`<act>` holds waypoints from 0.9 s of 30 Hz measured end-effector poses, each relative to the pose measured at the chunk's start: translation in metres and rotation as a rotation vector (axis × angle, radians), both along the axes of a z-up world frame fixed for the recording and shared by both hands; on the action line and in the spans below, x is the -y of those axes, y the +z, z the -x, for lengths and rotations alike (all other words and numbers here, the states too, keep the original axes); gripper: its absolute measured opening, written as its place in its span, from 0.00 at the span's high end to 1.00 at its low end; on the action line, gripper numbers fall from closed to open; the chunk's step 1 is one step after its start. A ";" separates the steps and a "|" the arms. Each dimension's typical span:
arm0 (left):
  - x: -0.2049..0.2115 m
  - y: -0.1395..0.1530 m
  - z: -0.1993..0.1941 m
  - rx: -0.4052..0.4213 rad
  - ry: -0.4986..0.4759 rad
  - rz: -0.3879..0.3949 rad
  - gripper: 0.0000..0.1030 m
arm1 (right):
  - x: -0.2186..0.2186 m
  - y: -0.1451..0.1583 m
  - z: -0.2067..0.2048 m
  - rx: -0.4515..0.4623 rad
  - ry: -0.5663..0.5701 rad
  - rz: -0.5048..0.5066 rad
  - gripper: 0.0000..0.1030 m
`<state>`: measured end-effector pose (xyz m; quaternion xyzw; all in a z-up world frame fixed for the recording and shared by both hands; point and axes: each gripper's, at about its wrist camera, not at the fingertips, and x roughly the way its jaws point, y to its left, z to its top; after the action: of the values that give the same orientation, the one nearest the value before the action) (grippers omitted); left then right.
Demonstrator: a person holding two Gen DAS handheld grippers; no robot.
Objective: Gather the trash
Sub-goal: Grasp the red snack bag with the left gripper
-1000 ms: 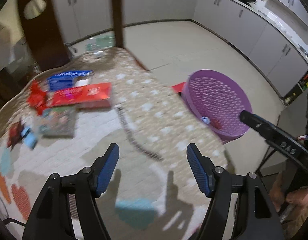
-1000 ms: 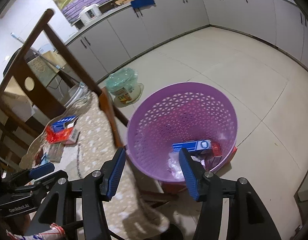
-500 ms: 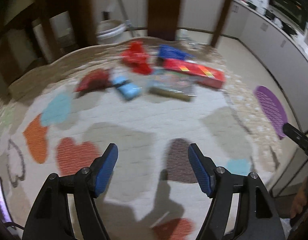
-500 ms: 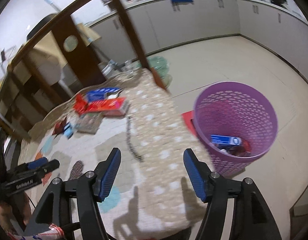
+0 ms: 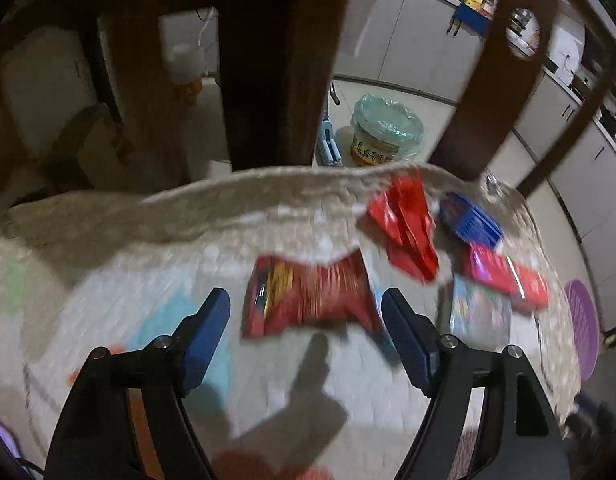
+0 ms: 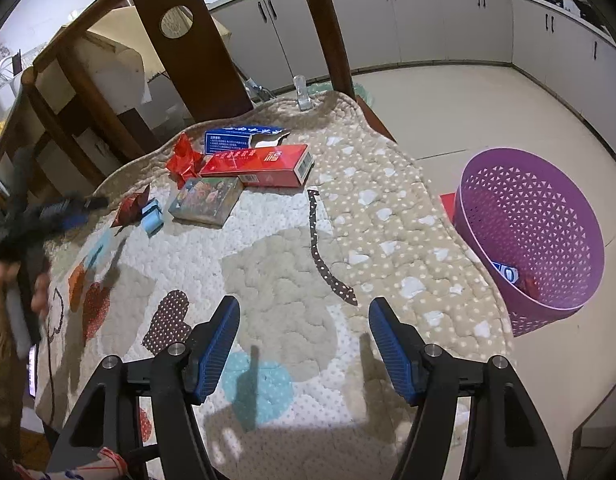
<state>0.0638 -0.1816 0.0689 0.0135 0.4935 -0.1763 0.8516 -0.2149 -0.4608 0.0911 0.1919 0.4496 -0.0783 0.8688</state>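
Your left tool hangs jaws apart, just widened, over the red packet, touching nothing; your right tool, jaws apart and empty, sits nearer you, basket beside the bench

Both wrist views angled down, sharing quilted table

On the quilted table, the boxes and wrappers are clustered at the far left. The basket is placed on the floor to the table's right, with packets inside it.
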 end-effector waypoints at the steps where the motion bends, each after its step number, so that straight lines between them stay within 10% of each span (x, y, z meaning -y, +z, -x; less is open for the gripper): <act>1: 0.005 -0.005 -0.011 -0.013 -0.005 0.000 0.25 | 0.000 -0.001 -0.002 -0.004 0.001 0.000 0.31; 8: 0.024 -0.043 -0.056 -0.172 -0.080 0.028 0.25 | -0.001 -0.012 -0.014 -0.036 0.016 -0.013 0.31; 16: 0.018 -0.037 0.010 -0.247 -0.307 0.108 0.25 | -0.009 -0.014 -0.032 -0.041 0.055 -0.022 0.31; 27: 0.019 -0.040 0.009 -0.125 -0.105 0.076 0.25 | -0.033 -0.007 -0.042 -0.044 0.107 -0.011 0.31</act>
<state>0.0550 -0.2004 0.0291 -0.0041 0.5371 -0.2398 0.8087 -0.1731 -0.4274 0.0837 0.1704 0.4785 -0.0334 0.8607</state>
